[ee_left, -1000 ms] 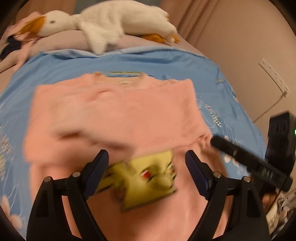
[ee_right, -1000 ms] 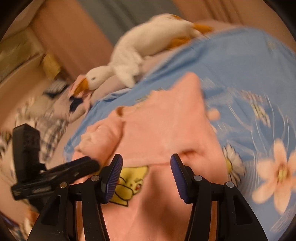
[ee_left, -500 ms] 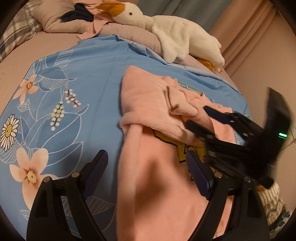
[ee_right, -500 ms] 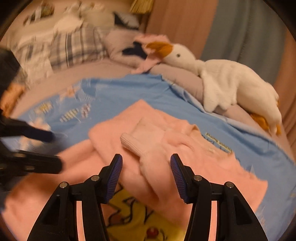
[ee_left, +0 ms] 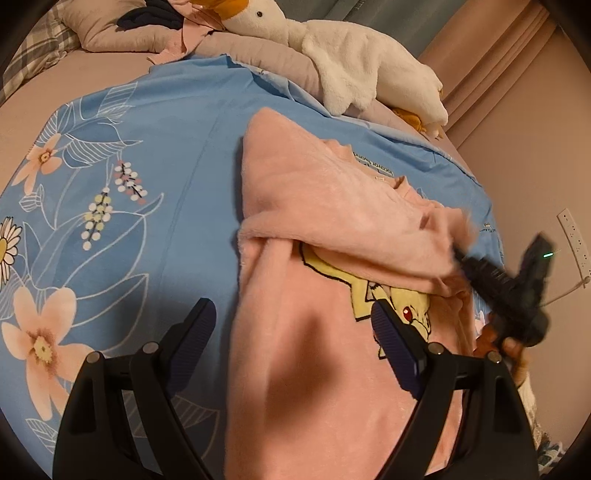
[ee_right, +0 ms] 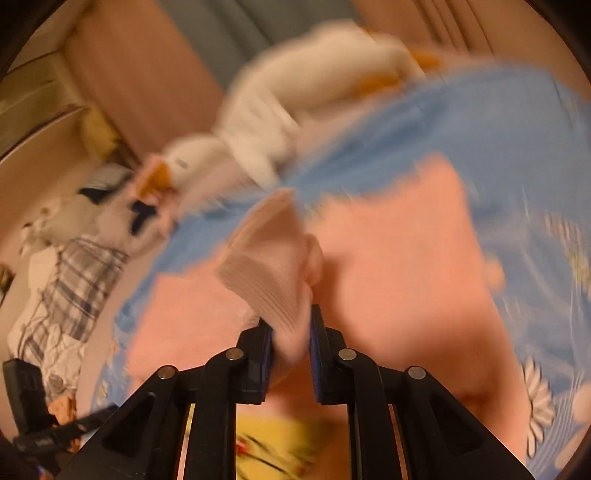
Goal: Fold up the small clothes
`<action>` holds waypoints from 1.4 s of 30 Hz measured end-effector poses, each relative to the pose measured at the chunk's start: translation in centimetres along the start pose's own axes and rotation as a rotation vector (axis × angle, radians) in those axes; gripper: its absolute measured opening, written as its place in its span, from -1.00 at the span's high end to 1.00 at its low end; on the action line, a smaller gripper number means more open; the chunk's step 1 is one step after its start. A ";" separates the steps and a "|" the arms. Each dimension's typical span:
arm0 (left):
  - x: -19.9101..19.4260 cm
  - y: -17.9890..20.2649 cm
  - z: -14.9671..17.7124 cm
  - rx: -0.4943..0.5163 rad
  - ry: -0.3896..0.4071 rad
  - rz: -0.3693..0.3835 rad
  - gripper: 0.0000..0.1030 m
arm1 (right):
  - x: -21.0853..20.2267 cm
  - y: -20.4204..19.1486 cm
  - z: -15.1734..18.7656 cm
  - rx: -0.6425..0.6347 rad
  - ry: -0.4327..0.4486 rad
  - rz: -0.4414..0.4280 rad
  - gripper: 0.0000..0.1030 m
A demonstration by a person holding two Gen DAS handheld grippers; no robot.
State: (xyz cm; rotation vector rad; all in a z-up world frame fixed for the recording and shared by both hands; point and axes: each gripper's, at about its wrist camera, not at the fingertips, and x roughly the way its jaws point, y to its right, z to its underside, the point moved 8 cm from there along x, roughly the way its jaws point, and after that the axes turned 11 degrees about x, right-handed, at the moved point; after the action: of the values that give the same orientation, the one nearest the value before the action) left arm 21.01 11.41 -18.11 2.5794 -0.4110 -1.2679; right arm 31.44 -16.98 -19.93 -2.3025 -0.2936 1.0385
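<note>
Pink sweater [ee_left: 332, 229] is lying half-folded on the blue flowered sheet [ee_left: 155, 155], its ribbed cuff [ee_right: 266, 273] clamped in the right gripper [ee_right: 290, 332].
White plush goose [ee_left: 343, 55] is resting along the far side of the bed, beside a pillow [ee_left: 110, 29] with dark clothes on it, well apart from the sweater. The right gripper's jaws have just been closing and are now pinching the cuff, with the sleeve rising out of them. The left gripper [ee_left: 291, 332] is hanging low over the sweater's near edge, pointing downward, its jaws standing wide apart with nothing held between them; one finger is over the sheet, the other over the yellow cartoon print [ee_left: 391, 299].
</note>
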 end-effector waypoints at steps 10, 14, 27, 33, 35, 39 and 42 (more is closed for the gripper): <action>0.3 -0.5 0.8 -0.005 -0.022 -0.013 -0.67 | -0.6 1.7 -0.6 0.201 -0.039 -0.160 0.10; 0.4 -0.3 1.1 0.000 -0.033 -0.010 -0.67 | 0.0 1.7 -0.7 0.114 -0.013 -0.036 0.75; 0.5 -0.7 2.3 -0.022 -0.062 -0.001 -0.67 | -1.8 5.0 -3.4 0.026 0.070 0.282 0.50; 0.4 -0.8 3.0 -0.012 -0.071 -0.029 -0.64 | -4.5 0.8 -3.6 -0.124 0.194 0.194 0.47; 0.6 -1.3 3.3 -0.017 -0.076 -0.080 -0.64 | -2.7 0.8 -2.5 -0.149 0.119 0.212 0.47; 0.7 -2.9 4.1 -0.062 -0.103 -0.096 -0.62 | -1.2 -0.9 -0.4 -0.236 0.073 0.205 0.47; 0.4 -4.1 4.2 -0.067 -0.099 -0.140 -0.61 | 0.4 -2.4 0.8 -0.313 0.021 0.228 0.47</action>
State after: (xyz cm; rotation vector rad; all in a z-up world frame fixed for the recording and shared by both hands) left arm 18.54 14.69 -22.25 2.5350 -0.2046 -1.4345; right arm 31.24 -14.51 -19.14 -2.6757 -0.1997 1.1454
